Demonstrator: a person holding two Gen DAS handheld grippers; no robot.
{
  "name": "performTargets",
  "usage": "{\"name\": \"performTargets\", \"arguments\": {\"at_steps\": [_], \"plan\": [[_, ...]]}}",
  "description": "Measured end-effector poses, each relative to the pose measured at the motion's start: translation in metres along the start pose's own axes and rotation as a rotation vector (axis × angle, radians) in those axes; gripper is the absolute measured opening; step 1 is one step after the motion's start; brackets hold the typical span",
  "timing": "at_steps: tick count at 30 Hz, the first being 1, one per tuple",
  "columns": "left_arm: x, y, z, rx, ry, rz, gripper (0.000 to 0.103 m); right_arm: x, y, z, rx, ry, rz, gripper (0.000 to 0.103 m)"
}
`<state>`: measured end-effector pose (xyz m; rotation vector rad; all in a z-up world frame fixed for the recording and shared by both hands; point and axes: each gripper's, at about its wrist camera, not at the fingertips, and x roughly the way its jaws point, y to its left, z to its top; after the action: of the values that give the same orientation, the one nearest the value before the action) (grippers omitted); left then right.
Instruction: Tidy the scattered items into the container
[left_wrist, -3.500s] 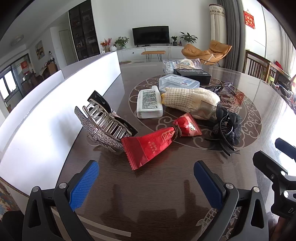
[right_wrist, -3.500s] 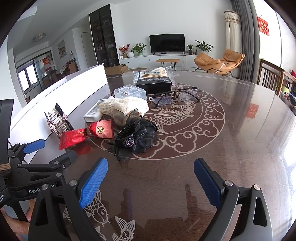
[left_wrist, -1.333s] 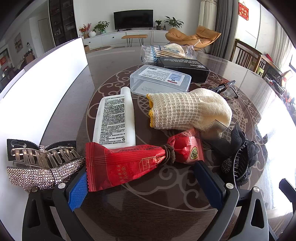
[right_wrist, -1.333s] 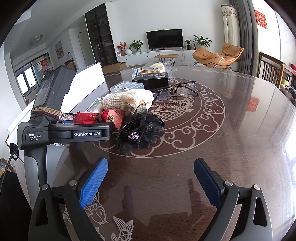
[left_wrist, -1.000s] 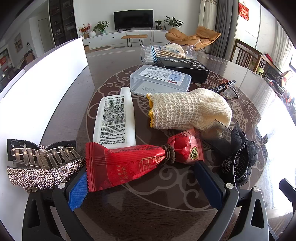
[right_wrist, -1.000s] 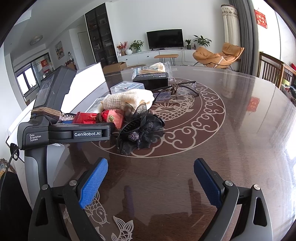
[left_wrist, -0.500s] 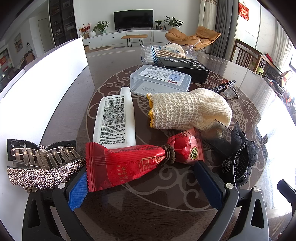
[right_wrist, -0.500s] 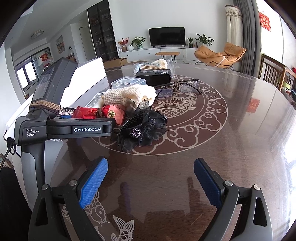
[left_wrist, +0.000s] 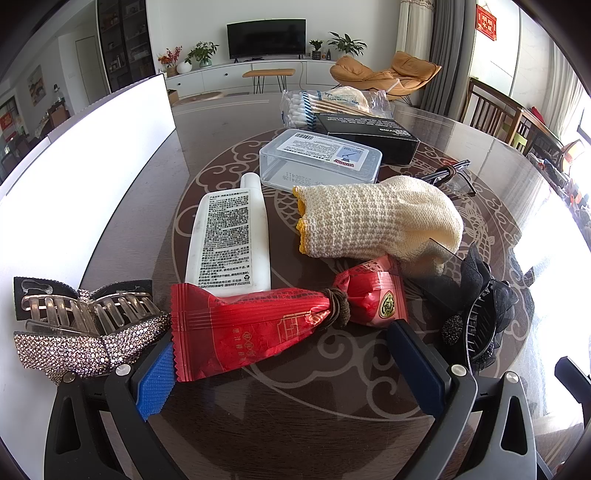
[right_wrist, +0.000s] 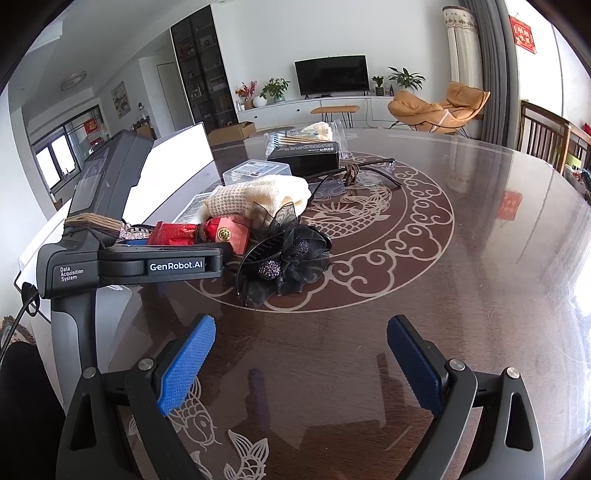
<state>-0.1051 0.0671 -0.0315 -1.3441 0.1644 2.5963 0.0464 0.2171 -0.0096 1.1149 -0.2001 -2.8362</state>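
A red snack packet (left_wrist: 258, 325), tied with a brown hair band, lies on the dark table (left_wrist: 295, 406). My left gripper (left_wrist: 284, 369) is open, its blue pads on either side of the packet's near end. To the left sits a rhinestone hair claw (left_wrist: 85, 328); to the right, a black flower hair clip (left_wrist: 476, 325). Behind them lie a white tube (left_wrist: 229, 236) and a cream knit glove (left_wrist: 376, 218). The white container (left_wrist: 74, 166) runs along the left. My right gripper (right_wrist: 299, 362) is open over bare table, short of the black flower hair clip (right_wrist: 284, 266).
Farther back are a clear plastic box (left_wrist: 317, 158), a black box (left_wrist: 365, 131), a bag of cotton swabs (left_wrist: 325, 105) and glasses (left_wrist: 450, 175). The left gripper's body (right_wrist: 129, 266) fills the left of the right wrist view. Wooden chairs (left_wrist: 495, 110) stand at the table's right.
Since 3.5 s ago my left gripper has come forward until its pads flank the red packet, then held still. My right gripper has crept slightly toward the black hair clip.
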Motion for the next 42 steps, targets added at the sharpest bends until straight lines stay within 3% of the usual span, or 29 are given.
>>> {"name": "performTargets", "arguments": {"at_steps": [42], "plan": [[0.0001,0.0,0.0001,0.002,0.0,-0.001,0.103,0.0026,-0.003,0.0004,0.024,-0.004,0.024,0.095]]}}
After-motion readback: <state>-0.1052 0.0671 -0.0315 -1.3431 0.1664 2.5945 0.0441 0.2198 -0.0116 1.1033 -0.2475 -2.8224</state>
